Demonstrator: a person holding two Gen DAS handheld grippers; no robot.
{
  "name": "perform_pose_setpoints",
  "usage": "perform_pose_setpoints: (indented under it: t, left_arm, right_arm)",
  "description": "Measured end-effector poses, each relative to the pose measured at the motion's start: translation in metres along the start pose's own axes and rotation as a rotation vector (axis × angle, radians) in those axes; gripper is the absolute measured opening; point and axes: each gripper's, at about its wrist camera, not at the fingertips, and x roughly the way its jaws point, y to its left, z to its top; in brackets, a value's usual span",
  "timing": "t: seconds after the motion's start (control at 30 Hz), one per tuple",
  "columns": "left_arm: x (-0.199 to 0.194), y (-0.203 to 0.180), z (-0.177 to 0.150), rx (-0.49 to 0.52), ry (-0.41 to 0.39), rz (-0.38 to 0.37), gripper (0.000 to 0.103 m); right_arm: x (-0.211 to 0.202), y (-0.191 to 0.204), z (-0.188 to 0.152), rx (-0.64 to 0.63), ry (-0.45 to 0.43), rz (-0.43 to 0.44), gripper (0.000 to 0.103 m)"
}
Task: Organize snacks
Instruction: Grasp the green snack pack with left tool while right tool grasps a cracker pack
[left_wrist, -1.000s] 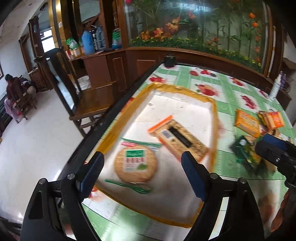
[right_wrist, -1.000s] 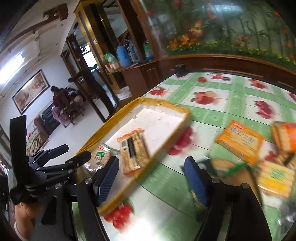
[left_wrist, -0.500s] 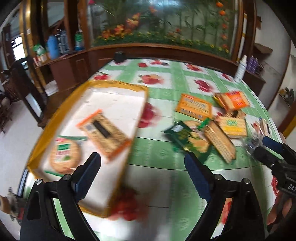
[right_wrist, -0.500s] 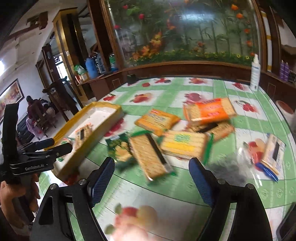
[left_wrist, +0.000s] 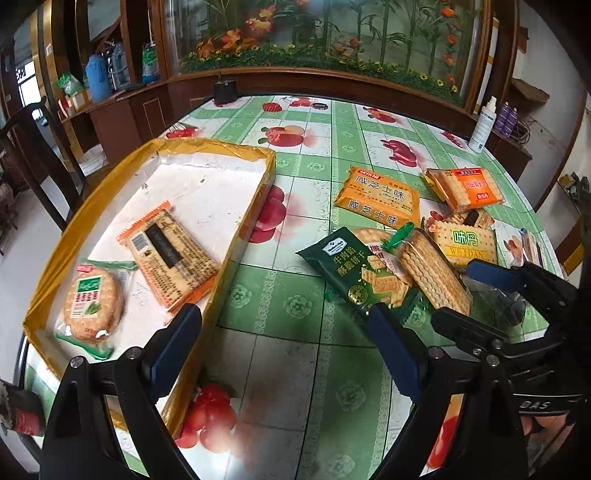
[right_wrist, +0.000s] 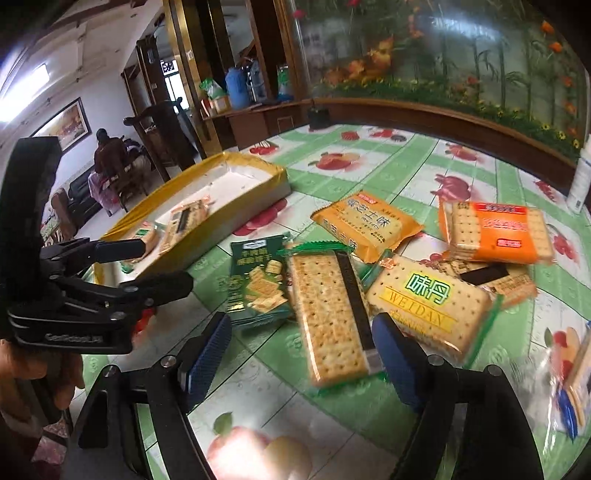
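A gold-rimmed white tray (left_wrist: 255, 214) at the table's left holds a round biscuit pack (left_wrist: 92, 297) and an orange cracker pack (left_wrist: 171, 254). To its right lie several loose packs: a dark green pack (left_wrist: 360, 273) (right_wrist: 256, 282), a clear cracker pack (right_wrist: 332, 314), a yellow WEIDAN pack (right_wrist: 428, 306), an orange-yellow pack (left_wrist: 378, 195) and an orange pack (right_wrist: 498, 230). My left gripper (left_wrist: 288, 350) is open and empty, between the tray's edge and the green pack. My right gripper (right_wrist: 303, 354) is open and empty, straddling the clear cracker pack's near end.
The table has a green fruit-print cloth (left_wrist: 314, 406). A white spray bottle (left_wrist: 484, 125) stands at the far right edge and a black box (left_wrist: 225, 90) at the far edge. A clear-wrapped snack (right_wrist: 572, 380) lies at the right. Wooden chairs (left_wrist: 40, 162) stand left of the table.
Both grippers have swung right, from over the tray to the loose snack pile. Both stay open and empty. The packs in the tray have not moved.
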Motion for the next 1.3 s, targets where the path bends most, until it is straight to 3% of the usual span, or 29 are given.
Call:
perform_pose_setpoints:
  t: [0.23, 0.33, 0.37, 0.63, 0.8, 0.87, 0.93, 0.97, 1.0, 1.2, 1.3]
  left_arm:
    - [0.022, -0.01, 0.017, -0.045, 0.037, -0.028, 0.092]
    - [0.033, -0.019, 0.023, -0.047, 0.058, -0.027, 0.092]
    - [0.036, -0.021, 0.023, -0.046, 0.066, -0.028, 0.092]
    - [0.057, -0.029, 0.02, -0.081, 0.107, -0.039, 0.092]
    - [0.063, -0.026, 0.024, -0.101, 0.075, -0.042, 0.092]
    - [0.062, -0.027, 0.024, -0.079, 0.062, -0.066, 0.085]
    - [0.056, -0.031, 0.023, -0.045, 0.04, -0.072, 0.061]
    - [0.053, -0.034, 0.023, -0.029, 0.032, -0.066, 0.056]
    - [0.05, -0.036, 0.022, -0.013, 0.028, -0.071, 0.04]
    - [0.043, -0.031, 0.019, 0.011, 0.016, -0.11, 0.013]
    - [0.038, -0.026, 0.016, 0.015, 0.01, -0.142, 0.008]
  right_arm:
    - [0.027, -0.018, 0.002, 0.03, 0.071, 0.008, 0.078]
    - [0.033, -0.022, -0.002, 0.053, 0.087, 0.021, 0.061]
    - [0.034, -0.024, -0.004, 0.064, 0.083, 0.02, 0.048]
    - [0.011, -0.036, -0.015, 0.143, 0.05, 0.012, 0.048]
    - [-0.016, -0.041, -0.023, 0.188, -0.01, 0.007, 0.048]
    - [-0.023, -0.041, -0.025, 0.191, -0.022, 0.005, 0.048]
    - [-0.031, -0.042, -0.026, 0.201, -0.035, 0.008, 0.048]
    - [-0.033, -0.043, -0.026, 0.207, -0.037, 0.008, 0.048]
    - [-0.035, -0.042, -0.026, 0.211, -0.04, 0.008, 0.048]
    - [-0.043, -0.042, -0.03, 0.225, -0.054, 0.008, 0.048]
    - [-0.046, -0.04, -0.031, 0.23, -0.062, 0.011, 0.048]
